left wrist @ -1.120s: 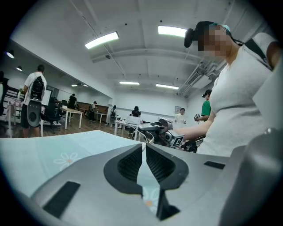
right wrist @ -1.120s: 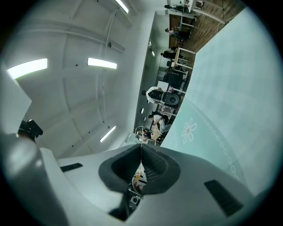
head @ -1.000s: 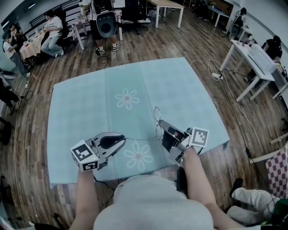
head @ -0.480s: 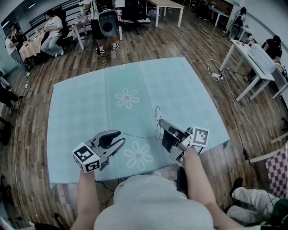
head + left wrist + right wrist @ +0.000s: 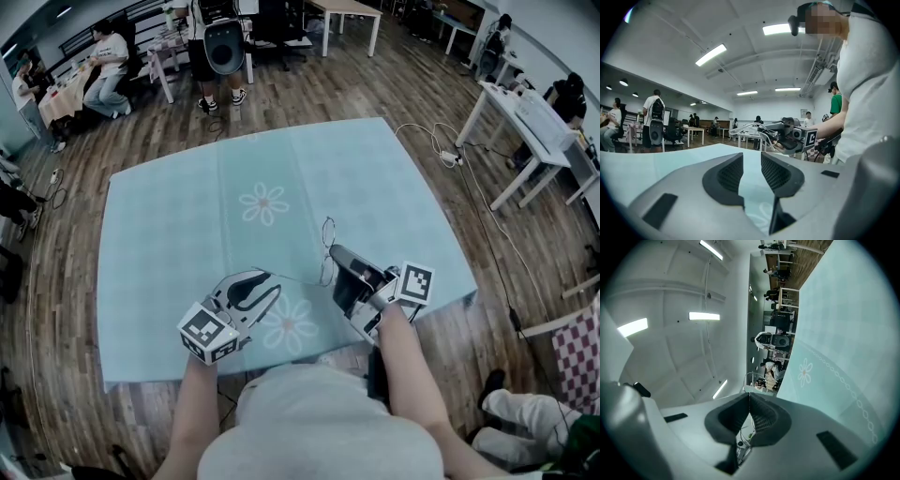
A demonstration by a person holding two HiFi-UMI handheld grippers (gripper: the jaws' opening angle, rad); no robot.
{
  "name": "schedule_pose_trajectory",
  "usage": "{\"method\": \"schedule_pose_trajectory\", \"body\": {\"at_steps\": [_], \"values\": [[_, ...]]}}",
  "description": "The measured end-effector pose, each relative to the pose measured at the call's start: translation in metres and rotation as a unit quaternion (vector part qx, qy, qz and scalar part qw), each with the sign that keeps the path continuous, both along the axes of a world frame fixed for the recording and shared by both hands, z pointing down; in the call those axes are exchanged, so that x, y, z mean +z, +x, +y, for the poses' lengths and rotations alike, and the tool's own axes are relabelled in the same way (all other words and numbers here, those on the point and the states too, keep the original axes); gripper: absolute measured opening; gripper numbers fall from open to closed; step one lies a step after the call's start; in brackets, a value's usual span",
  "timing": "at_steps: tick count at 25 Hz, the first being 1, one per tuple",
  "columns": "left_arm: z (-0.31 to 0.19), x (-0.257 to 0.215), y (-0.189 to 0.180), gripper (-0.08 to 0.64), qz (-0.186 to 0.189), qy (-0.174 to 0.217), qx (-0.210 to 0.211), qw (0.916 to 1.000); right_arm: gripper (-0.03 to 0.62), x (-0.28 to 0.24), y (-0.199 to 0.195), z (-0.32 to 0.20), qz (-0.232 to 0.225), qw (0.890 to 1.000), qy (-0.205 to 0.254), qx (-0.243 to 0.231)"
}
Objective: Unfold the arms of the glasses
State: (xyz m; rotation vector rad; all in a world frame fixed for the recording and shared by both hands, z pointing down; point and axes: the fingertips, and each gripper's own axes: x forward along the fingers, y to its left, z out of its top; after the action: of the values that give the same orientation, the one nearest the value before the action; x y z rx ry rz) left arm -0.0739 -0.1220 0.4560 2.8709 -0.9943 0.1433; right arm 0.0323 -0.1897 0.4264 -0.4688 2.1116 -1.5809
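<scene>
Your grey right gripper (image 5: 343,259) pinches the thin wire-framed glasses (image 5: 327,232); your grey left gripper (image 5: 266,285) has just opened, empty.

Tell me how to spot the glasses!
Look at the flowery pale blue table. Near its front edge, the right gripper pinches the glasses. They are thin wire loops, unlike the chunky grey gripper holding them.

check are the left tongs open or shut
Open. The left tongs stand apart, having just been opening, with only the cloth showing between them.
</scene>
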Motion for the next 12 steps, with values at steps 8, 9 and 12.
{"method": "schedule_pose_trajectory", "body": {"at_steps": [8, 9, 12], "values": [[-0.005, -0.004, 0.013, 0.118, -0.02, 0.036, -0.014, 0.999, 0.011, 0.001, 0.005, -0.005, -0.031, 0.999, -0.026, 0.021], [-0.005, -0.004, 0.015, 0.117, -0.021, 0.04, -0.014, 0.9989, 0.011, 0.002, 0.006, -0.005, -0.035, 0.999, -0.029, 0.025], [-0.005, -0.005, 0.023, 0.117, -0.028, 0.048, -0.012, 0.9984, 0.011, 0.005, 0.007, -0.007, -0.047, 0.997, -0.041, 0.034]]}}
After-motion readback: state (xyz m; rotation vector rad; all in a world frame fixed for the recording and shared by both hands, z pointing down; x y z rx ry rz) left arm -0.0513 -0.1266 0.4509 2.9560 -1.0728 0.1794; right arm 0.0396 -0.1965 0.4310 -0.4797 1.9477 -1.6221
